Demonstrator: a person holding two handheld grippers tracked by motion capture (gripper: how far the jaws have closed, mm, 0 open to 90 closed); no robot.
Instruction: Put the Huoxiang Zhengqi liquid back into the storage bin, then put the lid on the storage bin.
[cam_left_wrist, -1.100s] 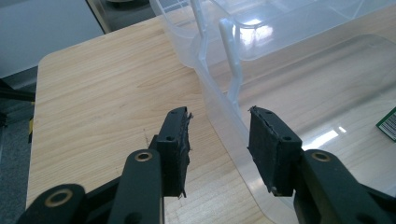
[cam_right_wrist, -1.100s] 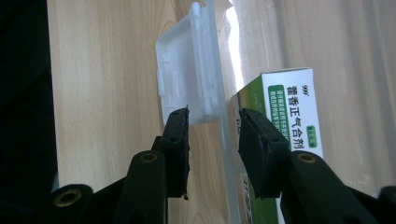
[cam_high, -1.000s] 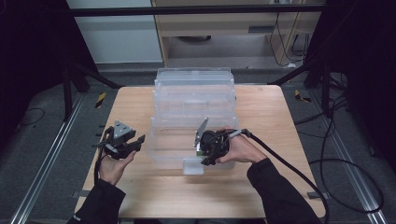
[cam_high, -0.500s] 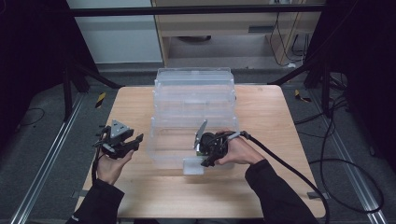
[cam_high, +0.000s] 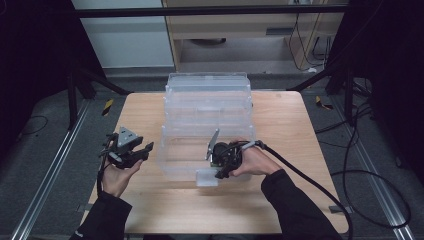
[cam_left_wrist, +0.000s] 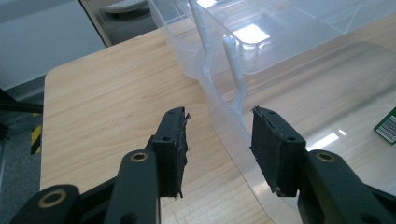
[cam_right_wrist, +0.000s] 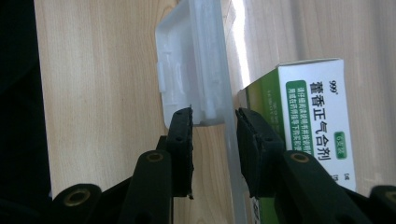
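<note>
Right tongs (cam_right_wrist: 214, 140), closing astride the clear plastic bin's front wall (cam_right_wrist: 231, 154); slippage was judged possible. Left tongs (cam_left_wrist: 217, 151) were released.

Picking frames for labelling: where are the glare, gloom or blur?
High view: dim, dark surroundings, clear bins hard to outline. Left gripper view: bright glare patches on the bin. Right gripper view: white streak along the bin wall, box print sharp, jaws slightly soft.
</note>
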